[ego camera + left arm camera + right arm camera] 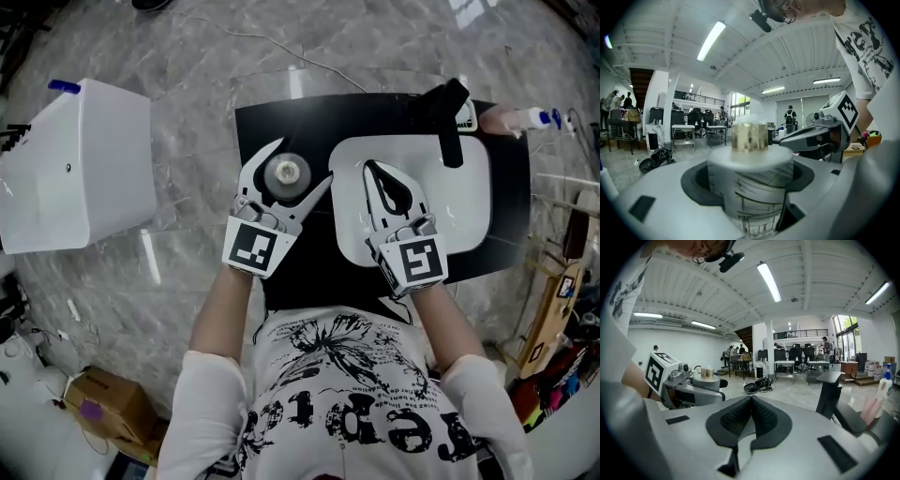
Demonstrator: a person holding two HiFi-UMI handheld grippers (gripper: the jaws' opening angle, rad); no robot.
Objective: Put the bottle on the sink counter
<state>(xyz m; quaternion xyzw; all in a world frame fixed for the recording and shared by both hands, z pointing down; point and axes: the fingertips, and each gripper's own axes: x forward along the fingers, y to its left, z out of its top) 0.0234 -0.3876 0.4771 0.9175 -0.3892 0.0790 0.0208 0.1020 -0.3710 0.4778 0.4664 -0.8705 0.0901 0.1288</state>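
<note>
- head view: the left gripper is reaching over the black counter, with its jaws curving around the bottle, which is showing top-down, to the left of the white basin.
- head view: the right gripper is hovering over the white basin, and its dark pads are meeting in one line. the black faucet is standing at the basin's far rim, and a pump bottle is lying at the counter's far right corner. a white box is sitting on the floor well to the left.
- left gripper view: the left gripper is pinching the bottle by its printed body, one jaw on each side. the gold cap is rising upright above the jaws. whether the bottle's base is touching the counter is not showing. the right gripper is appearing just beside, on the right.
- right gripper view: the right gripper is keeping its jaws pressed together with nothing between them. the left gripper is appearing at the left, carrying the bottle. the black faucet is standing at the right.
</note>
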